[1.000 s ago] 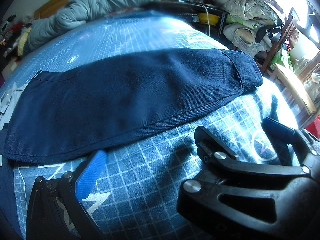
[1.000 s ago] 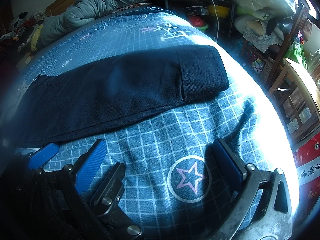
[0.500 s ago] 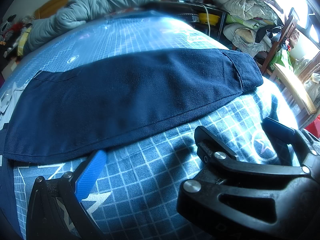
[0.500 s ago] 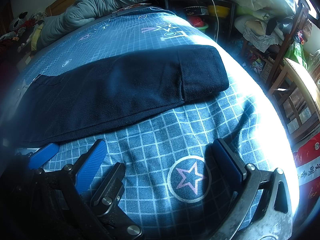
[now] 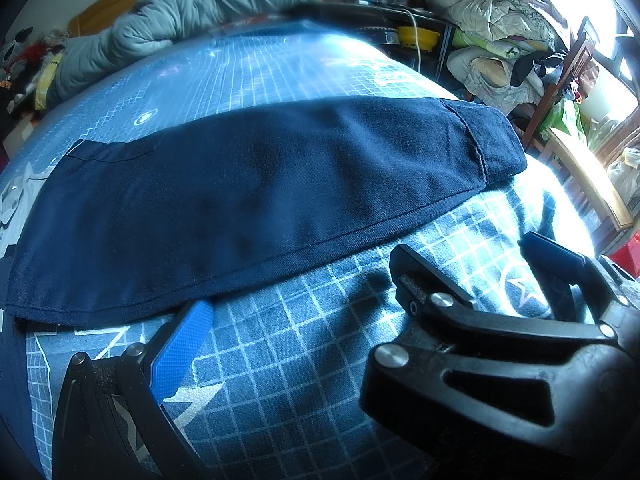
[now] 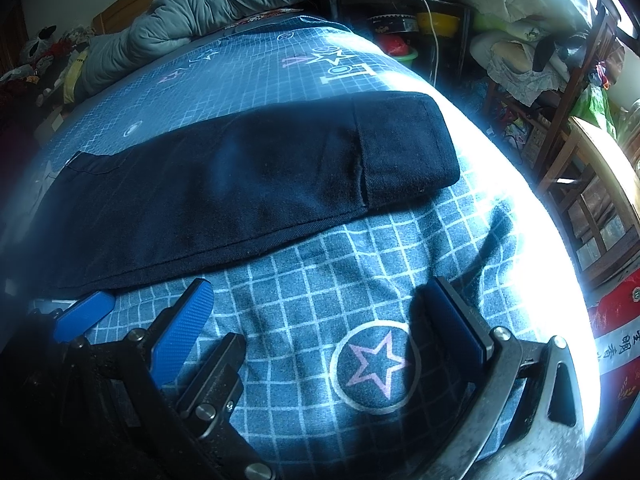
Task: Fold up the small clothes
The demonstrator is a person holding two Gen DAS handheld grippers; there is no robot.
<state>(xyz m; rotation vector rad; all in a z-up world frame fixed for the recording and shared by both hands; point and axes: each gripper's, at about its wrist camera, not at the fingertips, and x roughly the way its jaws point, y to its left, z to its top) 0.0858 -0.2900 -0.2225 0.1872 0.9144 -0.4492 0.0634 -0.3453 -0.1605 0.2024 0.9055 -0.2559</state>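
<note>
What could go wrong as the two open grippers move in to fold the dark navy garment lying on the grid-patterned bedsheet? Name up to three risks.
1. The left gripper sits low on the grid-patterned bedsheet, close to the navy garment; it could pinch sheet along with hem.
2. The garment already looks doubled, so a grab may catch only the top layer.
3. The right gripper also rests on loose sheet; dragging could wrinkle it and skew the fold.

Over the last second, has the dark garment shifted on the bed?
No. The dark garment keeps its place against the star print on the bedsheet.
</note>
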